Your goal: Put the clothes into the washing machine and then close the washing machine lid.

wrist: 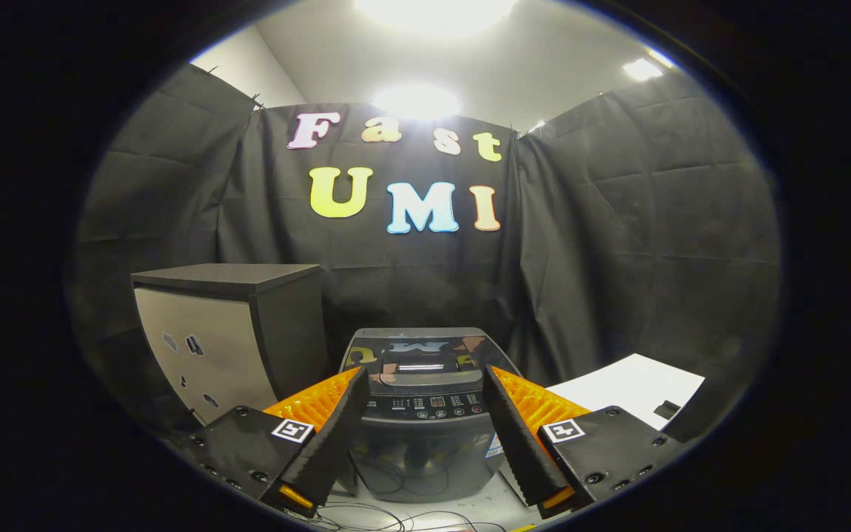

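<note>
A dark-topped cabinet (230,336) with a pale front panel stands at the left of the frame, small dark marks dotted over that panel. At lower right a white sheet (629,388) lies flat, a small dark object (666,408) on it. Thin cables (396,517) trail over the floor at the bottom centre

Cabinet (226,332) left of washing machine (425,414)
</note>
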### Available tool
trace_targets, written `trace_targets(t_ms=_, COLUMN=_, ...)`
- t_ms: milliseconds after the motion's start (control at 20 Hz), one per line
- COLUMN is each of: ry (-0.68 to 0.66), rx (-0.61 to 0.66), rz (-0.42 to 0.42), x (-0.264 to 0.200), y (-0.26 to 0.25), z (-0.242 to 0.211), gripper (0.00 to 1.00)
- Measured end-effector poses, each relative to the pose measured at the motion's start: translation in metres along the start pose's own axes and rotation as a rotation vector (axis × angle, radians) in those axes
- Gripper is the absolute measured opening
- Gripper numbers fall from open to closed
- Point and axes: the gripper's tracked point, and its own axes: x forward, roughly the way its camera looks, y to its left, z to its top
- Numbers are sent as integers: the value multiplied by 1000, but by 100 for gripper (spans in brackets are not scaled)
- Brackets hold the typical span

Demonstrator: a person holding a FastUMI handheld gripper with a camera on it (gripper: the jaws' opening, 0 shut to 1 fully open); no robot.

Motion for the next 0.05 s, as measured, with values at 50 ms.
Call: trace_targets(t_ms=50, ry=0, rx=1, rz=2, x=1, y=0, z=0, gripper=97)
